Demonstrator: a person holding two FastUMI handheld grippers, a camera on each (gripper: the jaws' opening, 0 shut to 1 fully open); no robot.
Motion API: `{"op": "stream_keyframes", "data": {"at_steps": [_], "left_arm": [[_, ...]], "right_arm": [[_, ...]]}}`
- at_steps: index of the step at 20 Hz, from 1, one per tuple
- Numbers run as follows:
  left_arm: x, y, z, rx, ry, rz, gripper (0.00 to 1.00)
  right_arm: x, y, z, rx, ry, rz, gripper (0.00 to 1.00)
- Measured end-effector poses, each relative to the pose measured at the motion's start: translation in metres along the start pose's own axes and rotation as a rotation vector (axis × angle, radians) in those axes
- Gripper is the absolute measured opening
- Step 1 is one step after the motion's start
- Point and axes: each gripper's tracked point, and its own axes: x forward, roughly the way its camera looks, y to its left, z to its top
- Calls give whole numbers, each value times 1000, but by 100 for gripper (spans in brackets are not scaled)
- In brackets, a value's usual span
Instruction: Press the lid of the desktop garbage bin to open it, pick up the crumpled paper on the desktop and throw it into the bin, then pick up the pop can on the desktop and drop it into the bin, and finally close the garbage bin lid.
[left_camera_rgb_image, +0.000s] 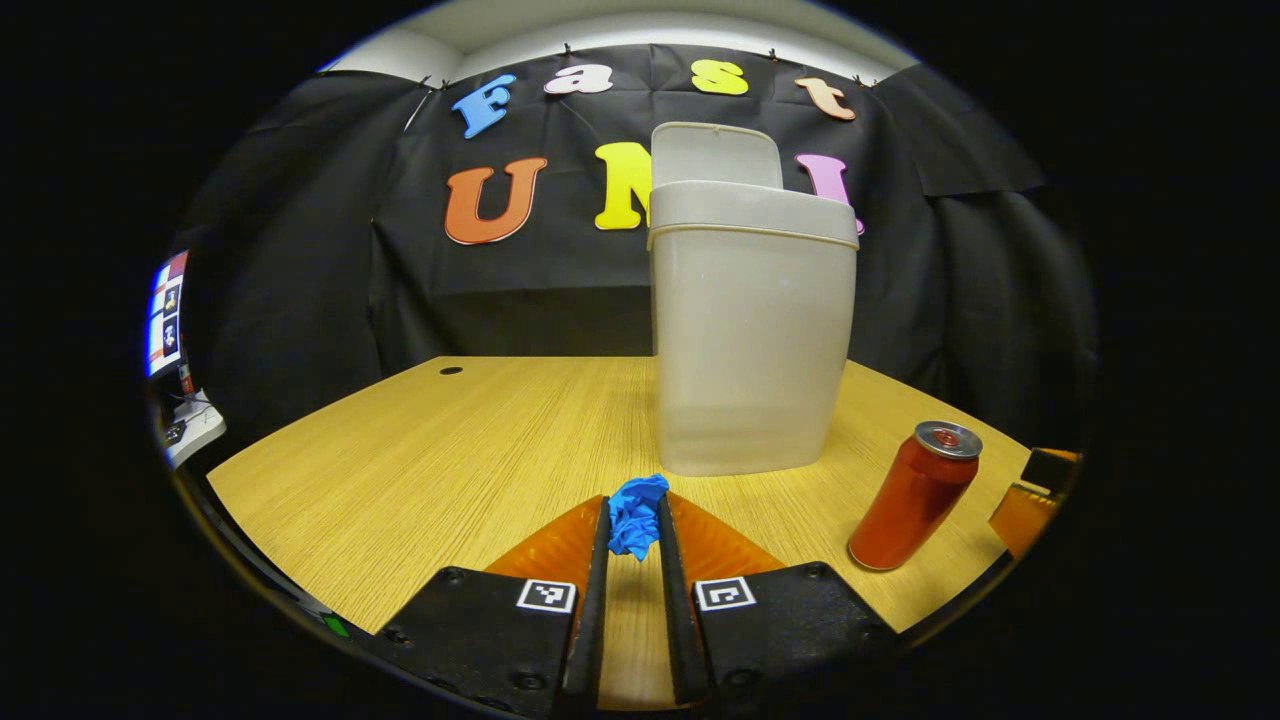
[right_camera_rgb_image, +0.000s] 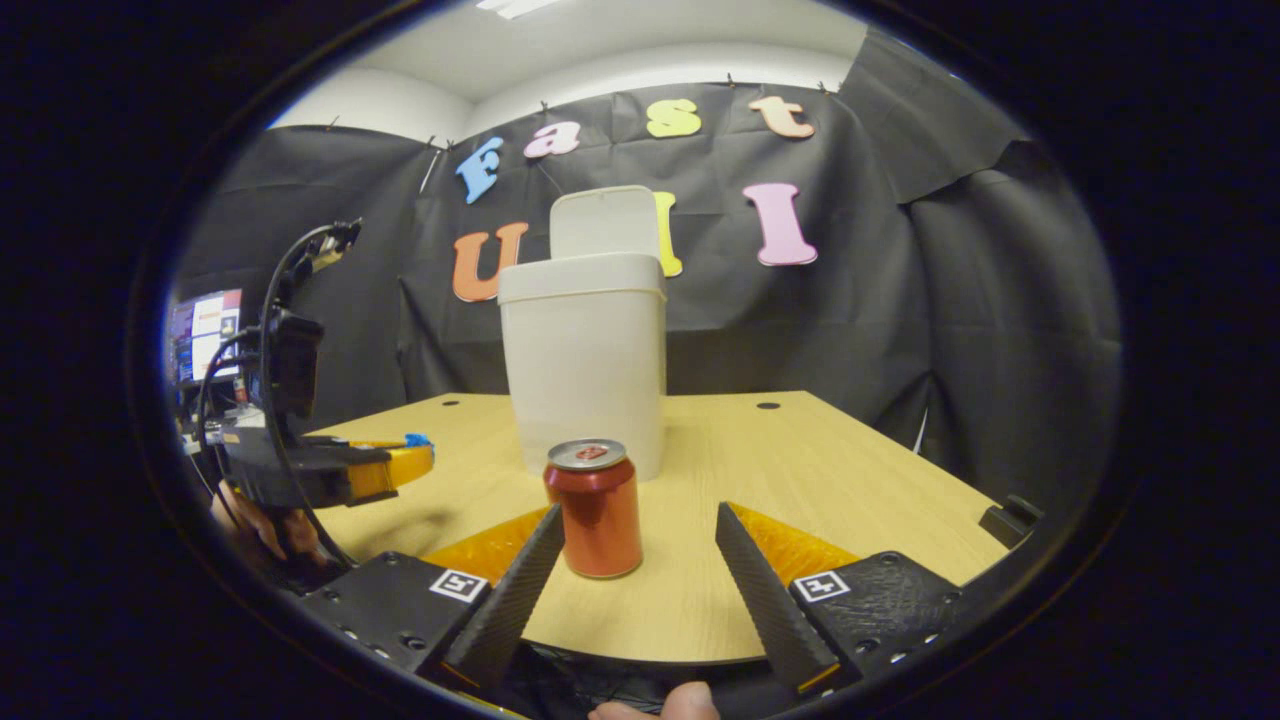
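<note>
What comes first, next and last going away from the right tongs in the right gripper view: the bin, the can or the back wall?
1. Pop can, standing between the open right tongs.
2. Garbage bin, right behind the can, lid up.
3. Back wall, behind the table.

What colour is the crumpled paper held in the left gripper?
Bright blue; the crumpled paper shows best in the left gripper view, pinched by the left gripper.

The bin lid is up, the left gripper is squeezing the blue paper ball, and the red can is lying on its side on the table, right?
Not quite. The pop can stands upright on the table, as the right gripper view shows. The rest holds: the bin has its lid up, and the left gripper pinches the crumpled paper.
</note>
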Motion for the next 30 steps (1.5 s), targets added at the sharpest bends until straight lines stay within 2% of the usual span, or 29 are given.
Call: {"op": "stream_keyframes", "data": {"at_steps": [9,30], "left_arm": [[0,11,11,-8,-25,2,29],[12,24,28,-12,-53,10,29]], "right_arm": [[30,21,-29,-16,103,5,96],[80,24,-30,-30,201,-24,95]]}}
